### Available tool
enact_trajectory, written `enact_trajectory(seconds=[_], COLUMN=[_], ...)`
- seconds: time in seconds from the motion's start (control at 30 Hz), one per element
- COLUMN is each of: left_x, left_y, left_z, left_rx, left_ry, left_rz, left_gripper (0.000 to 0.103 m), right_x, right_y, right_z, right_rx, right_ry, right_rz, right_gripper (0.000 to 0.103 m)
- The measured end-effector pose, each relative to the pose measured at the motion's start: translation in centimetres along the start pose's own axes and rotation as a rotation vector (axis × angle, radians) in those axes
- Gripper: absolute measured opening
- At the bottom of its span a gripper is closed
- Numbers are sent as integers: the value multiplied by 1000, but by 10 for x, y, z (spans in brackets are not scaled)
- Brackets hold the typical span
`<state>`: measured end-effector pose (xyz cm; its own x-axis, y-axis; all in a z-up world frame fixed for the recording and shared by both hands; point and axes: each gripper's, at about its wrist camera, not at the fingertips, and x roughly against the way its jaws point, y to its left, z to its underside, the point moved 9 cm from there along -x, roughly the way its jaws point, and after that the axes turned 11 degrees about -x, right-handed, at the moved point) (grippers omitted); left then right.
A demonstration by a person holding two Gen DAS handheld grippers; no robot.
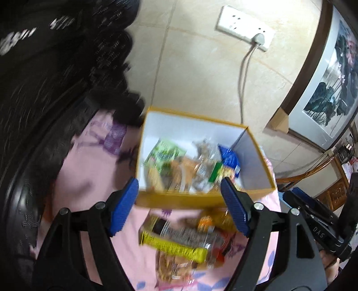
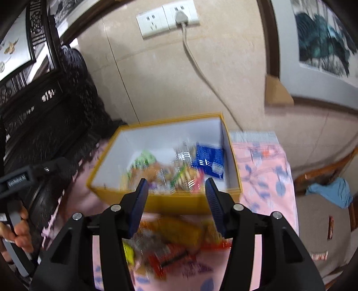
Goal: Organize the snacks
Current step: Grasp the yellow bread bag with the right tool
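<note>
A yellow box (image 1: 197, 116) with white inner walls stands on a pink cloth and holds several snack packets, among them a green one (image 1: 164, 154) and a blue one (image 1: 230, 157). My left gripper (image 1: 179, 185) is open just in front of the box's near wall, with nothing between its blue pads (image 1: 123, 206). Below it on the cloth lies a loose pile with a yellow packet (image 1: 176, 247). In the right wrist view the same box (image 2: 170, 120) appears. My right gripper (image 2: 176, 185) is open and empty above an orange-yellow packet (image 2: 179, 230) and a red packet (image 2: 172, 256).
The pink cloth (image 1: 89, 174) covers the table. Dark carved furniture (image 2: 44, 107) stands at the left. Behind the box is a tiled wall with a socket and cable (image 2: 185, 18). A person's hand (image 2: 21, 235) holds the other gripper. Right of the table sits a seat with blue cloth (image 2: 331, 192).
</note>
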<state>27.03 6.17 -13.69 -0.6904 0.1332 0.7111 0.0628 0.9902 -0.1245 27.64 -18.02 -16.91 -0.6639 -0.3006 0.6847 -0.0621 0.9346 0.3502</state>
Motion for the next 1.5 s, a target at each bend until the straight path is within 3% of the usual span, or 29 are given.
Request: enact_trajectory(seconds=[0.3, 0.43, 0.63, 0.77, 1.13, 1.3, 1.4, 1.5], left_x=[6, 12, 10, 12, 3, -6, -13, -22], left_y=[20, 21, 28, 27, 31, 37, 40, 40], left_z=[90, 116, 141, 140, 149, 154, 157, 158], left_rx=[39, 39, 76, 76, 95, 106, 105, 102], left_ry=[114, 141, 190, 189, 228, 256, 276, 295], left_rz=[-3, 2, -8, -4, -22, -38, -47, -43], left_gripper=[78, 78, 78, 78, 78, 78, 78, 78], right_x=[0, -6, -24, -50, -123, -146, -147, -139], right_y=[-30, -41, -29, -12, 19, 14, 9, 4], right_z=[93, 113, 97, 84, 88, 86, 85, 78], right_rx=[-10, -16, -28, 60, 543, 653, 690, 630], right_ry=[136, 179, 171, 178, 287, 309, 293, 291], right_rz=[39, 62, 18, 1, 12, 25, 37, 22], right_gripper=[54, 54, 54, 63, 64, 64, 50, 41])
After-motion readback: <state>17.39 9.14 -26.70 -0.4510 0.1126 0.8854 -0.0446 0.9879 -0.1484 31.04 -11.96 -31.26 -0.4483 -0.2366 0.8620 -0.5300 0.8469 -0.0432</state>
